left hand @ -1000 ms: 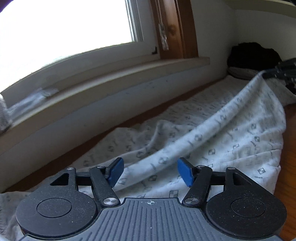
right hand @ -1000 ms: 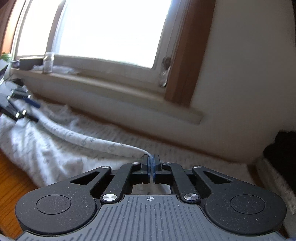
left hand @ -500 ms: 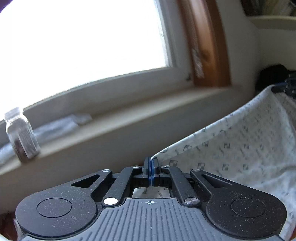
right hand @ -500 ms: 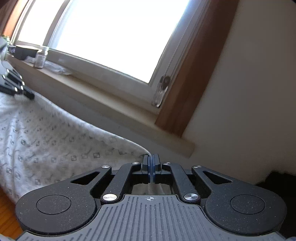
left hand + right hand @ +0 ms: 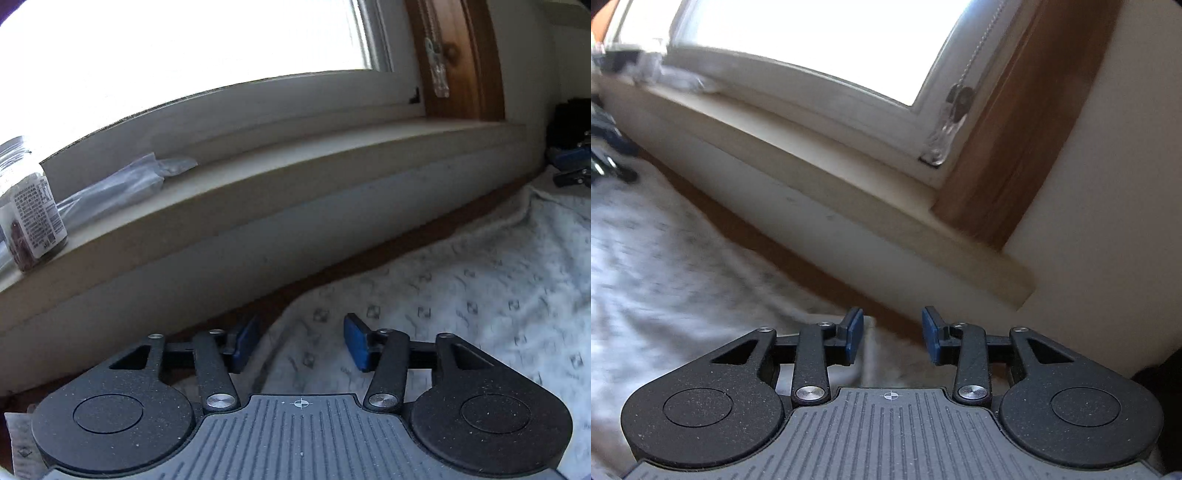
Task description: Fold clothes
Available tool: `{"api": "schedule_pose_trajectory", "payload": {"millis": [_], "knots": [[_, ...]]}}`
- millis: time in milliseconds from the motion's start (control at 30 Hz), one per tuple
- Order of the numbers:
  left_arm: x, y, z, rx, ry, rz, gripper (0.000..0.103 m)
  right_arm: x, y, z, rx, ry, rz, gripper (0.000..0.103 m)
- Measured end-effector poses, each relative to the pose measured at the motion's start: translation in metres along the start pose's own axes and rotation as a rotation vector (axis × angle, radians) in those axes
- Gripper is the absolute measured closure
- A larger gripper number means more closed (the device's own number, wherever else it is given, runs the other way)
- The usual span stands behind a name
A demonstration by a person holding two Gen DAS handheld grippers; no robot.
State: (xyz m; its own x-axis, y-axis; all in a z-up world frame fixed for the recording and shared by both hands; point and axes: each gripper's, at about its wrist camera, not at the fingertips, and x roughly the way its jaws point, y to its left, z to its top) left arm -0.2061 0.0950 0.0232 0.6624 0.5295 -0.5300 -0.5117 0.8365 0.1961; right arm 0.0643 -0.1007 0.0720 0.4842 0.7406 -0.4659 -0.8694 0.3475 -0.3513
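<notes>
Sunlit window sill [image 5: 295,177] with jar [image 5: 29,218], patterned white garment [image 5: 480,288] flat on wooden surface below, left hand-held gripper [image 5: 301,341] opening over its edge, gripping nothing; from right wrist, blurred garment [image 5: 665,266] lower left, right hand-held gripper [image 5: 892,336] opening, cloth corner beneath, unpinched.

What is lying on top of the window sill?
On the window sill a labelled jar stands beside a clear plastic wrapper. What is inside the wrapper cannot be told. The sill's left end is cut off by the frame.

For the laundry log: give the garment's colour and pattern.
The garment is white with small grey square motifs, clearest in the left wrist view.
</notes>
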Motion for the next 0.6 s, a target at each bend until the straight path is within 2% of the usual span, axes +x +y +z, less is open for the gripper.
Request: {"api": "schedule_pose_trajectory", "payload": {"millis": [67,200,333,433,533,600], "knots": [[0.001,0.002,-0.001,-0.013,0.007,-0.013,0.044,-0.010,-0.003,-0.007,0.059,0.009,0.075,0.066],[0.003,0.004,-0.003,-0.026,0.026,-0.040,0.042,-0.008,0.003,-0.017,0.108,0.088,0.202,0.063],[0.000,0.000,-0.006,0.005,0.042,-0.028,0.039,0.005,0.001,-0.029,0.126,0.165,0.216,0.063],[-0.004,-0.004,-0.010,0.022,0.051,-0.018,0.039,0.007,-0.005,-0.038,0.158,0.172,0.223,0.061],[-0.008,0.003,-0.015,-0.018,0.062,-0.049,0.039,0.000,-0.012,-0.049,0.227,0.171,0.244,0.061],[-0.013,0.008,-0.019,-0.052,0.070,-0.059,0.039,-0.011,-0.008,-0.055,0.222,0.167,0.237,0.061]]}}
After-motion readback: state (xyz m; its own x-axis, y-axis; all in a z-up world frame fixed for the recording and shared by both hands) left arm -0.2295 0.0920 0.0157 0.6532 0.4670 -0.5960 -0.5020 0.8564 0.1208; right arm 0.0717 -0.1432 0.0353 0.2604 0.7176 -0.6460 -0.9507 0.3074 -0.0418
